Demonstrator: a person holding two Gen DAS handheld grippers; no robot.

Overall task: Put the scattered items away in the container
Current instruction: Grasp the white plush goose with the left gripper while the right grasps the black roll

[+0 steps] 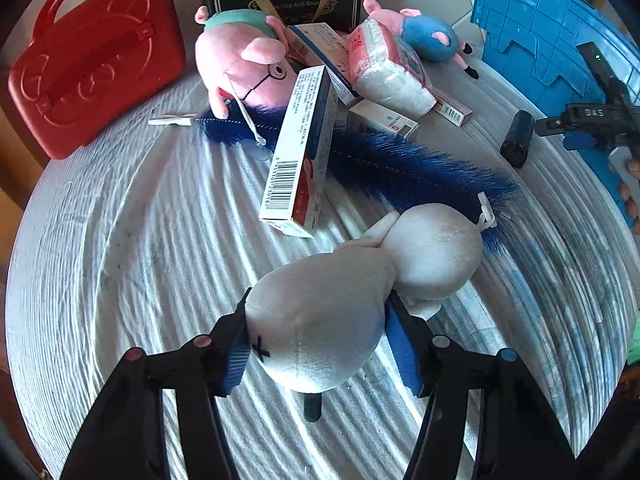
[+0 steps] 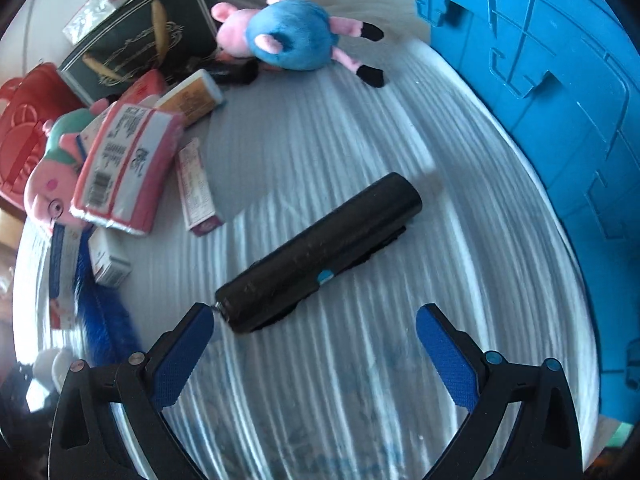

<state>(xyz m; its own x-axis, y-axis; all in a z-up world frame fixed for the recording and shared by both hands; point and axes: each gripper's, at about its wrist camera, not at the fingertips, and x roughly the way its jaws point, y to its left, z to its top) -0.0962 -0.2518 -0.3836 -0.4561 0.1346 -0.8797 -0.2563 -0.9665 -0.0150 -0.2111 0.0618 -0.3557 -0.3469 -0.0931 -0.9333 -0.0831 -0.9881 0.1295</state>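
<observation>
Squeezing the white plush toy (image 1: 320, 320), the left gripper (image 1: 320, 344) sits near; the right gripper (image 2: 316, 344) gapes beside the black cylinder (image 2: 320, 252), open cloth (image 2: 320, 152) beyond, blue container (image 2: 540, 100) walling the right.

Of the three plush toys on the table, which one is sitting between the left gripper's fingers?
The white plush toy: it sits between the left gripper pads. The glasses-wearing pink pig and the blue-bodied pig lie far back among the boxes.

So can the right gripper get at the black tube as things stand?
Probably yes. The right gripper is open, and the black tube lies alone on the cloth just ahead of its fingers, near end by the left one. Nothing lies on it.
</observation>
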